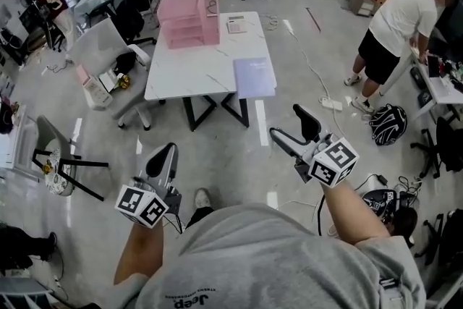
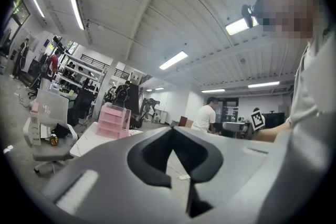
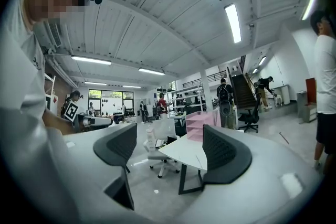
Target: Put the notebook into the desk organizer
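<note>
While the notebook (image 1: 254, 76) lies on the table's (image 1: 189, 63) near right corner, I hold the left gripper (image 1: 165, 155) closed, right gripper (image 1: 286, 121) wide open, both empty.

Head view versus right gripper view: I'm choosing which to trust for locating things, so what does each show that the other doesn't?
Only the head view: the purple notebook, lying at the near right corner of the white table. Only the right gripper view: ceiling strip lights and a staircase. Both: the table, the pink desk organizer standing on it, and the right gripper with its jaws apart and nothing between them.
</note>
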